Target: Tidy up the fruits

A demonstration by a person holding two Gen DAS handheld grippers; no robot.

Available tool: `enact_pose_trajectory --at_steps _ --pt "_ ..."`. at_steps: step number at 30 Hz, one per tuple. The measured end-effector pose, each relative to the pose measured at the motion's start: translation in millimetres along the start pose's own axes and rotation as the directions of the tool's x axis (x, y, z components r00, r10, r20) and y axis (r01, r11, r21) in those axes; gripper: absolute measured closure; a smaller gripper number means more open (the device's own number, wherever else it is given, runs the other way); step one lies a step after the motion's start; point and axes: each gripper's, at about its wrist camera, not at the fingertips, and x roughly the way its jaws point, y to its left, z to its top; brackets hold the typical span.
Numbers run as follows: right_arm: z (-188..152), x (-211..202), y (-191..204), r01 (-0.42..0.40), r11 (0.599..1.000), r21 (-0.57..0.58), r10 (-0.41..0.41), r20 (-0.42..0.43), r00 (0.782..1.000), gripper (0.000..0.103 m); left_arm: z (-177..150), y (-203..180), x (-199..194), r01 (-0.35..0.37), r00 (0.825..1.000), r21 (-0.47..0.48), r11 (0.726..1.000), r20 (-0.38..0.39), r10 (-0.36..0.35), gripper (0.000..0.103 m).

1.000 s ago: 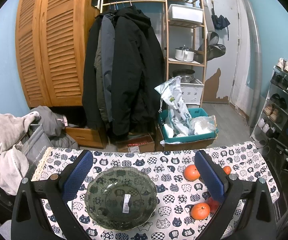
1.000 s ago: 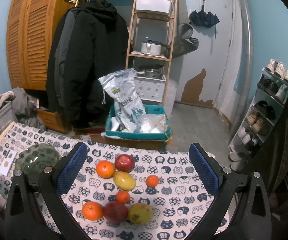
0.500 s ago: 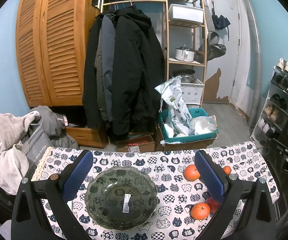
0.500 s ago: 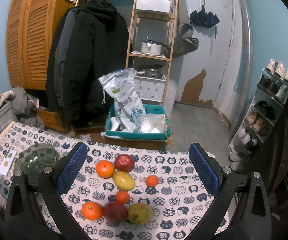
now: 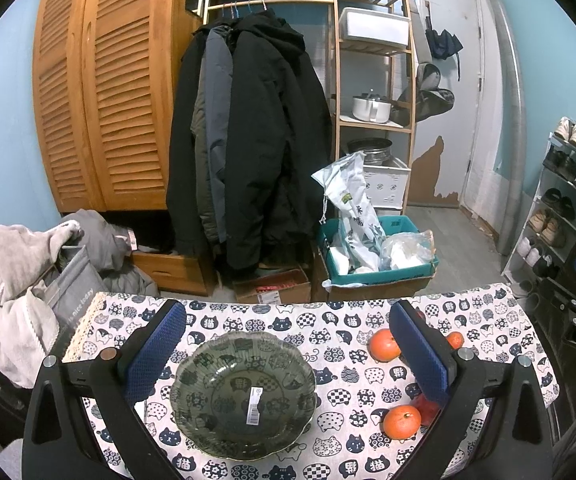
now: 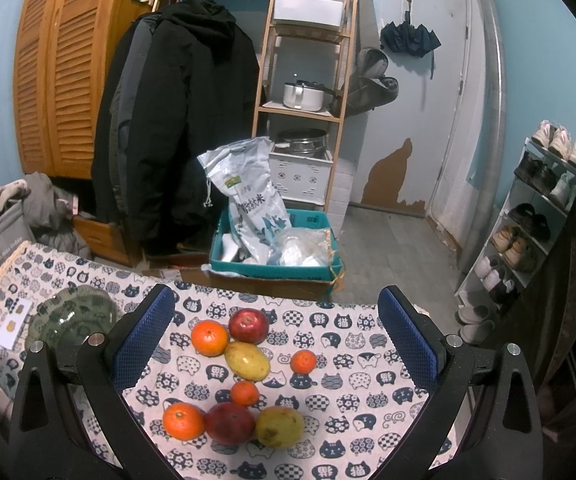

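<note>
With both tongs, left (image 5: 285, 354) and right (image 6: 275, 340), wide open and empty, I worry the packed fruit (image 6: 246, 360) at six o'clock could roll off the worktop (image 6: 368, 432) if I nudge it.

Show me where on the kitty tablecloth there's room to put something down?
The bowl holds no fruit. Bare cloth lies between the bowl and the oranges, and to the right of the small tangerine toward the table's right edge. It's crowded in the middle, where the apple, mangoes and oranges bunch together.

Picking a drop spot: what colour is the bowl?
Dark translucent green glass bowl, patterned; clearest in the left wrist view.
</note>
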Motion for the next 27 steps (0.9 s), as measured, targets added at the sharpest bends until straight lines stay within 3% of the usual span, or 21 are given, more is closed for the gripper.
enact_pose_trajectory --at_steps 20,27 --pt "-1 1 -2 -0.002 1.0 -0.001 0.002 -0.005 1.0 0.003 -9 4 0 -0.004 1.0 0.002 1.0 -0.011 0.004 0.001" --pt "-15 11 -18 0.008 1.0 -0.008 -0.008 -0.059 0.998 0.003 -12 -10 20 0.003 0.997 0.02 1.0 -0.078 -0.002 0.001"
